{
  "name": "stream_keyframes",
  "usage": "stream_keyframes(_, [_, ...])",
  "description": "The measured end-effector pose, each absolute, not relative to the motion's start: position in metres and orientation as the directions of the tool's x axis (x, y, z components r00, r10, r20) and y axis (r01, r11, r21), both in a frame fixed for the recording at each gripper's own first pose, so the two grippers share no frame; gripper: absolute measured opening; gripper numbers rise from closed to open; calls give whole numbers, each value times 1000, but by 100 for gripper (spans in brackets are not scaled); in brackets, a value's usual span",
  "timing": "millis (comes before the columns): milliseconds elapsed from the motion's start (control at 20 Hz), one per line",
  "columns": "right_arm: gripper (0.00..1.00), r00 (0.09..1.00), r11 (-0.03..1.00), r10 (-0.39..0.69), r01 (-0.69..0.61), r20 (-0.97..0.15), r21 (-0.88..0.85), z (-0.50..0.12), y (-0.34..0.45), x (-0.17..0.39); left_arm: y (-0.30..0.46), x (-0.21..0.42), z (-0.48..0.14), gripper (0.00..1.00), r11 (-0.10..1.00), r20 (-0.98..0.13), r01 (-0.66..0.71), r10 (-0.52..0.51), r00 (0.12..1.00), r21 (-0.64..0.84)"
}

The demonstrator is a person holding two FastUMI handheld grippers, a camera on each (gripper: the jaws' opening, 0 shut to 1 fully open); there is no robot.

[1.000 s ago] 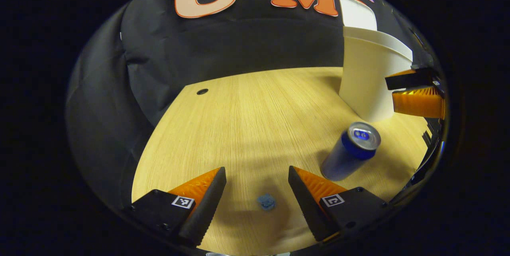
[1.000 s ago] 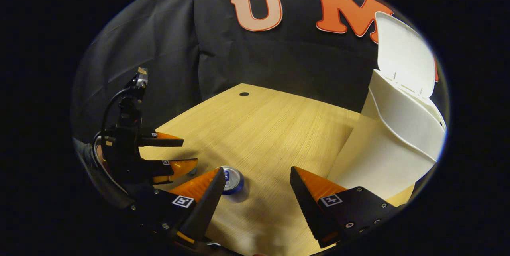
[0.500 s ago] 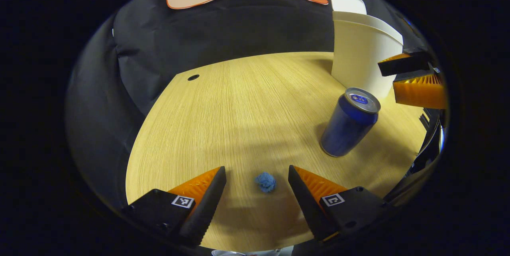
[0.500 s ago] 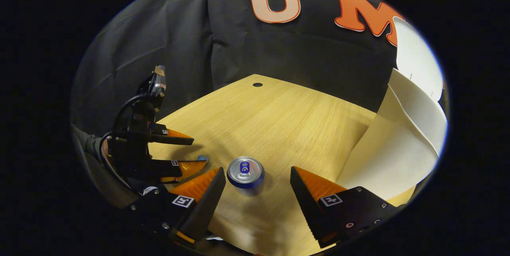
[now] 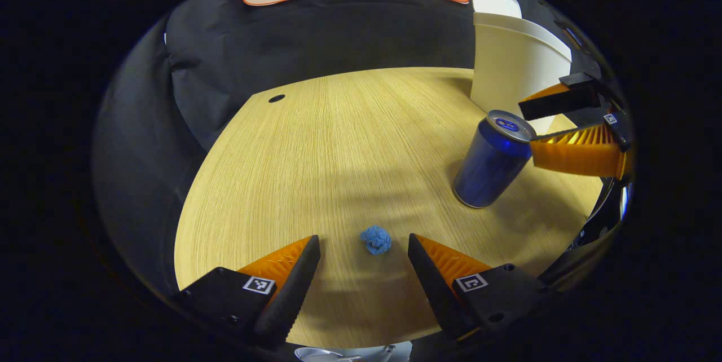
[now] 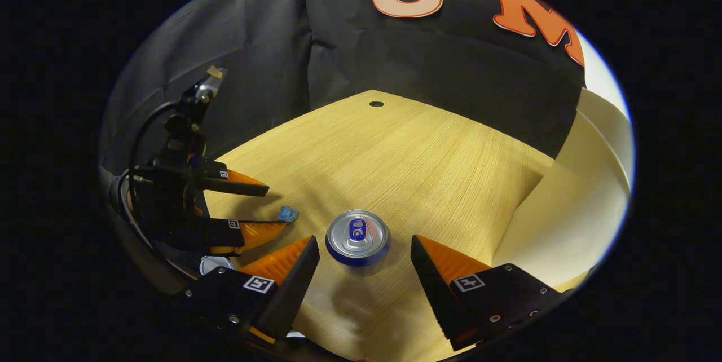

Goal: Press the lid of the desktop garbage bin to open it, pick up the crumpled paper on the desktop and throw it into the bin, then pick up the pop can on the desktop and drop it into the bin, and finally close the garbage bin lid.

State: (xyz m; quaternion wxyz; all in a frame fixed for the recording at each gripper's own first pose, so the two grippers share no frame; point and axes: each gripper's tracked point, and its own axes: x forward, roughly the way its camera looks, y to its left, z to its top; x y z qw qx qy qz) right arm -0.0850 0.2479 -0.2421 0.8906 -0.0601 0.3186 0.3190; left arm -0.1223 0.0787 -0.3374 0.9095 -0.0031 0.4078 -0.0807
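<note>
While the left gripper [image 5: 364, 246] hangs with jaws apart over the small crumpled blue paper ball [image 5: 376, 239] on the pale wooden desktop [image 5: 338, 148], the right gripper [image 6: 365, 249], jaws also apart, straddles the upright blue pop can [image 6: 358, 236] near the open white plastic bin [image 6: 569, 215].

Desk surface and what rests on it.
Light wood-grain desk [image 5: 338, 142], with a small dark round hole [image 5: 276, 98] near its far corner at about 11 o'clock in the left gripper view. Crumpled blue paper [image 5: 376, 239] lies near the front edge at 6 o'clock. Blue pop can [image 5: 491, 162] stands upright at 3 o'clock, well apart from the paper. White garbage bin [image 5: 510, 77] stands at 1 o'clock, behind the can, lid raised.
</note>
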Motion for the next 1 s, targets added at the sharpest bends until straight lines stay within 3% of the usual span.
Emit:
stream_keyframes(500, [99, 566, 786, 503, -614, -654, 74, -269, 263, -75, 81, -107, -345, 100, 988, -776, 106, -153, 612, -111])
stream_keyframes(600, [92, 572, 785, 508, -615, -644, 74, -266, 267, -76, 76, -105, -347, 100, 986, -773, 101, -168, 612, -134])
stream_keyframes(700, [81, 570, 784, 521, -614, -636, 91, -263, 268, -78, 75, -100, -346, 91, 986, -770, 96, -169, 615, -140])
stream_keyframes(800, [75, 578, 790, 528, -603, -623, 109, -259, 267, -76, 74, -91, -344, 69, 985, -767, 96, -170, 619, -141])
stream_keyframes(950, [80, 595, 803, 529, -582, -605, 130, -259, 267, -74, 78, -77, -336, 33, 984, -766, 75, -172, 620, -160])
stream_keyframes(1000, [80, 605, 810, 524, -572, -600, 130, -258, 267, -75, 81, -70, -329, 33, 984, -762, 58, -166, 626, -166])
